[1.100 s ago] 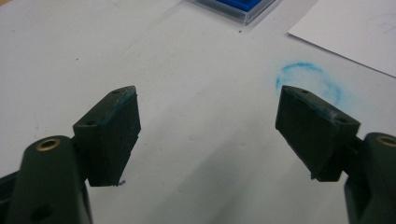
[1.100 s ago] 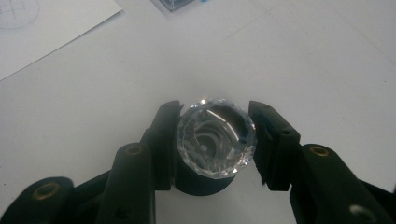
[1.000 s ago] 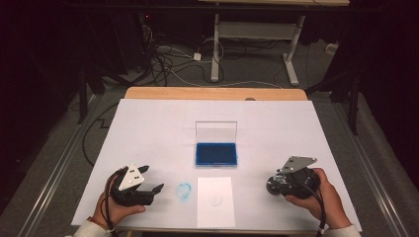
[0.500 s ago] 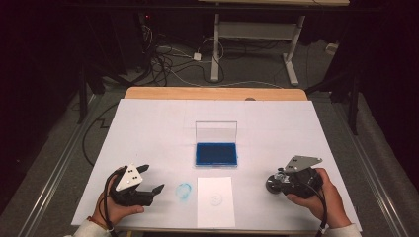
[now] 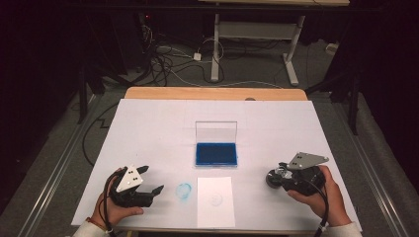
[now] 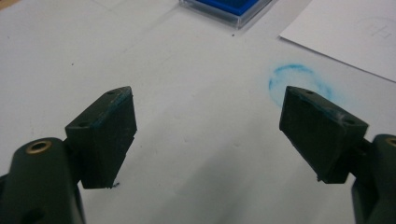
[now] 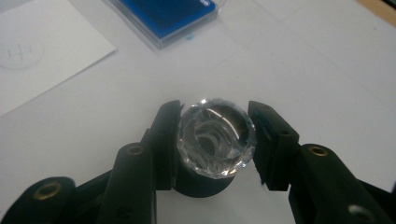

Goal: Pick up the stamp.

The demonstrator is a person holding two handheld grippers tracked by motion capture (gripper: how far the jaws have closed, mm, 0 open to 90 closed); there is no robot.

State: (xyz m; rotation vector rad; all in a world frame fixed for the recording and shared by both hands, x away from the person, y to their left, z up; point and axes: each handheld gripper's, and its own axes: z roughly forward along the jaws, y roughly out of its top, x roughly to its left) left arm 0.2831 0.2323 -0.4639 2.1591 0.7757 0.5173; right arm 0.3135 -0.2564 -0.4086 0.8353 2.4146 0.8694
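Crystal-topped stamp (image 7: 215, 140), black base, pinched in right gripper (image 5: 282, 177) at table's (image 5: 148, 128) four o'clock; left gripper (image 5: 152, 186) at seven o'clock, jaws just opened, spread, nothing between; blue ink pad (image 5: 216, 153) centre; paper sheet (image 5: 215, 200) at six o'clock

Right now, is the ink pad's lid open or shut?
Open. The clear lid stands upright behind the blue ink pad, whose inked surface lies exposed in the high view.
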